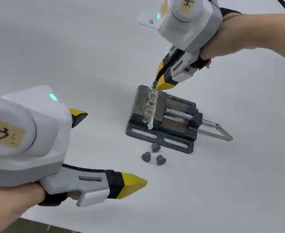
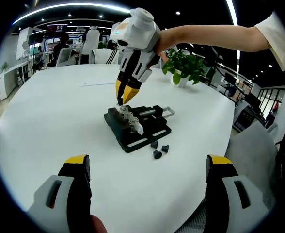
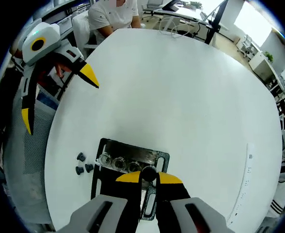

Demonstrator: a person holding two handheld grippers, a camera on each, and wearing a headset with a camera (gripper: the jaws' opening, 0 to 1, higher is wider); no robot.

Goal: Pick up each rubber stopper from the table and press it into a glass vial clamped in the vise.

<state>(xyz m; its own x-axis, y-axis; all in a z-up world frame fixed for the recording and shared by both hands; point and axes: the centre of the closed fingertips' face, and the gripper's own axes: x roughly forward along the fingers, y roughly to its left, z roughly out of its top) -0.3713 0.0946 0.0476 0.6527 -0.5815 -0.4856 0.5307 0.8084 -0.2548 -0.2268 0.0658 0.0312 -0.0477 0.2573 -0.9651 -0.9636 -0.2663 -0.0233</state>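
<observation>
A small black vise (image 1: 179,127) (image 2: 147,127) (image 3: 108,145) stands on the white table and clamps a row of clear glass vials (image 1: 150,108) (image 2: 131,119) (image 3: 117,163). My right gripper (image 1: 161,86) (image 2: 124,96) (image 3: 149,176) hangs over the far end of that row, shut on a dark rubber stopper (image 3: 149,172) held just above a vial mouth. Three loose stoppers (image 1: 154,154) (image 2: 158,148) (image 3: 82,165) lie on the table in front of the vise. My left gripper (image 1: 106,150) (image 2: 149,164) (image 3: 59,101) is open and holds nothing, a good way off the vise on the near left.
The vise's screw handle (image 1: 219,131) sticks out to the right. A potted plant (image 2: 183,68) stands at the table's far edge and a white cable (image 3: 174,24) lies there too. A seated person (image 3: 111,14) is beyond the table. Office desks surround it.
</observation>
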